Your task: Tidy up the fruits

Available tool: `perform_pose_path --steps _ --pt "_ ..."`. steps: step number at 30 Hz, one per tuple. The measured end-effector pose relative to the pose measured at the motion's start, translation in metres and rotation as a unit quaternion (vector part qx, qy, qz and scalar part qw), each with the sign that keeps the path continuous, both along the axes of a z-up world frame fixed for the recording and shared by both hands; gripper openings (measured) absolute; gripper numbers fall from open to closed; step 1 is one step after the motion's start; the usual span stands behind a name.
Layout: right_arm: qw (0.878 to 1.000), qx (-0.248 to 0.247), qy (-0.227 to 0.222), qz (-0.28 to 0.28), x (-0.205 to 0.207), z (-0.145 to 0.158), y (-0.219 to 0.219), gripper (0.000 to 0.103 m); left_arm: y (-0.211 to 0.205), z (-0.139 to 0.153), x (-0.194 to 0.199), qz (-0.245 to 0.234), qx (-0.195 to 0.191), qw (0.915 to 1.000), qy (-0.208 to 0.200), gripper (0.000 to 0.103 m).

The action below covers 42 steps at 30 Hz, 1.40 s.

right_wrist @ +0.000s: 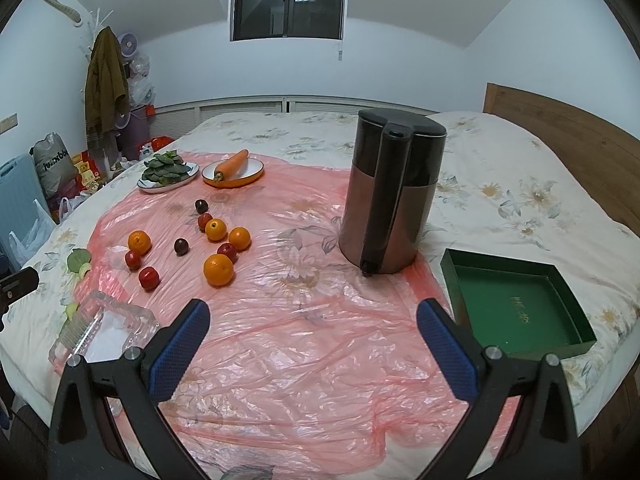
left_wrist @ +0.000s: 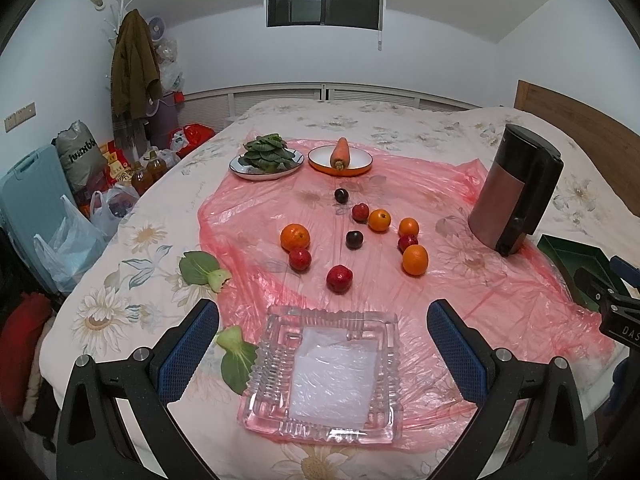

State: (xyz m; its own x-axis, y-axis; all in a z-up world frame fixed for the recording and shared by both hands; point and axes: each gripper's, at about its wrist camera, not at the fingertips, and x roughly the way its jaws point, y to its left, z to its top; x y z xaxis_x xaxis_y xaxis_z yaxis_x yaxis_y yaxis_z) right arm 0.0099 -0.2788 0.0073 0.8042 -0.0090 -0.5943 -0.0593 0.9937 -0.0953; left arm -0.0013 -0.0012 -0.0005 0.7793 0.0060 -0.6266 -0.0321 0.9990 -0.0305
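Observation:
Several oranges [left_wrist: 295,237] [right_wrist: 218,269] and several small red [left_wrist: 339,278] [right_wrist: 149,278] and dark plums [left_wrist: 354,239] lie loose on a pink plastic sheet [left_wrist: 480,312] [right_wrist: 312,360] on the bed. A clear glass tray [left_wrist: 276,364] [right_wrist: 68,340] sits near the front edge, empty. A green box [right_wrist: 516,312] [left_wrist: 568,256] lies at the right, empty. My left gripper [left_wrist: 322,344] is open, hovering over the glass tray. My right gripper [right_wrist: 312,340] is open and empty above bare sheet.
A brown and black kettle [right_wrist: 390,196] [left_wrist: 514,192] stands right of the fruit. At the back are a plate of greens [left_wrist: 266,158] [right_wrist: 168,172] and a plate with a carrot [left_wrist: 340,156] [right_wrist: 232,168]. Loose green leaves [left_wrist: 204,268] lie at the left edge. Bags crowd the floor on the left.

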Motion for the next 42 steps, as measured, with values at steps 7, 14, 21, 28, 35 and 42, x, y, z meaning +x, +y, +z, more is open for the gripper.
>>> perform_pose_path --steps 7,14,21,28,35,42 --pt "1.0 0.002 0.002 0.001 0.0 -0.002 0.0 0.103 0.0 0.0 0.0 0.0 0.0 1.0 0.001 0.102" --pt "1.0 0.002 0.003 0.001 0.0 -0.003 0.0 0.103 0.0 -0.003 -0.001 0.002 0.003 1.0 0.0 0.102" --pt "1.0 0.003 0.005 0.003 -0.002 -0.007 0.002 0.103 0.001 -0.007 -0.001 -0.003 0.002 1.0 0.005 0.102" --pt "1.0 0.009 0.015 0.004 -0.001 -0.012 0.001 0.103 -0.001 -0.01 0.0 -0.001 0.004 0.9999 0.009 0.102" --pt "1.0 0.014 0.024 0.006 0.003 -0.014 -0.001 0.103 -0.001 -0.012 0.003 -0.002 0.001 0.9999 0.015 0.102" --pt "0.999 0.018 0.032 0.009 0.007 -0.018 0.0 0.103 0.0 -0.017 0.005 -0.002 -0.001 0.9998 0.02 0.102"
